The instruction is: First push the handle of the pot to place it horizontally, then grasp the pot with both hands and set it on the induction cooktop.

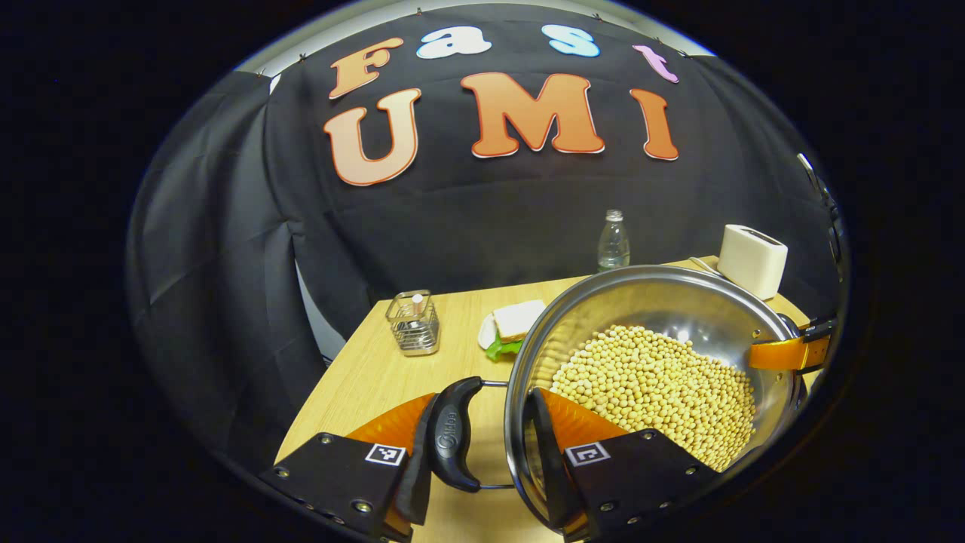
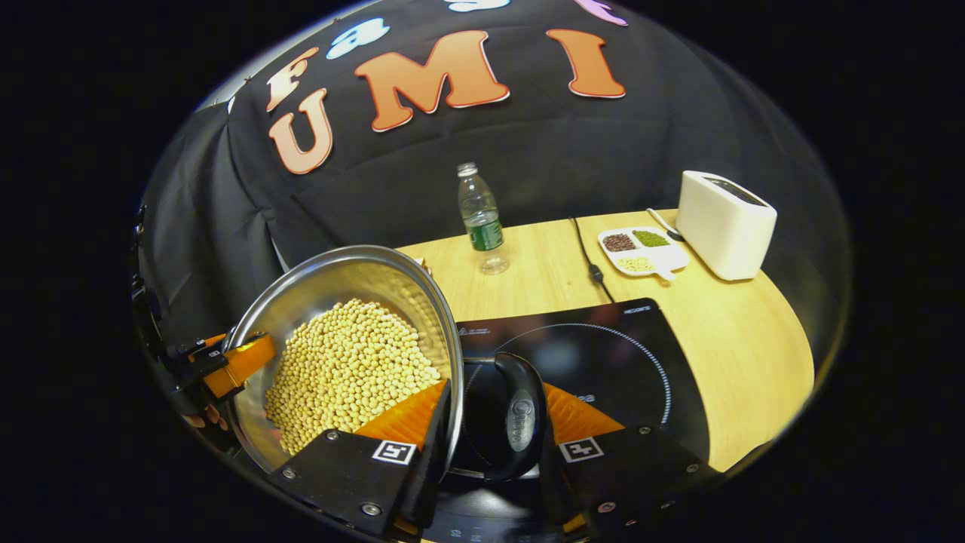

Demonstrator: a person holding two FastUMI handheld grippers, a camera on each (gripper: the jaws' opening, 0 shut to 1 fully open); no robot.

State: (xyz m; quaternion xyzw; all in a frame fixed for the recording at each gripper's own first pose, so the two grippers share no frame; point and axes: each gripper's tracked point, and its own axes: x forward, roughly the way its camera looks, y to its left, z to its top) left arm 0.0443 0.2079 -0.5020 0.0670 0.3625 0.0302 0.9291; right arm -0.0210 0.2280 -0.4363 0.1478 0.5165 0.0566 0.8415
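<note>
Both hand-held grippers, left (image 1: 482, 452) and right (image 2: 490, 445), are pinching the pot (image 2: 343, 354) at its rim and side handles. It is tilting beside the cooktop (image 2: 603, 354); setting down is remaining.

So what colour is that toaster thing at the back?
The toaster is cream-white, clearest in the right gripper view.

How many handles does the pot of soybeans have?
2: one handle between the left gripper fingers, the other handle between the right gripper fingers, over the induction cooktop.
</note>
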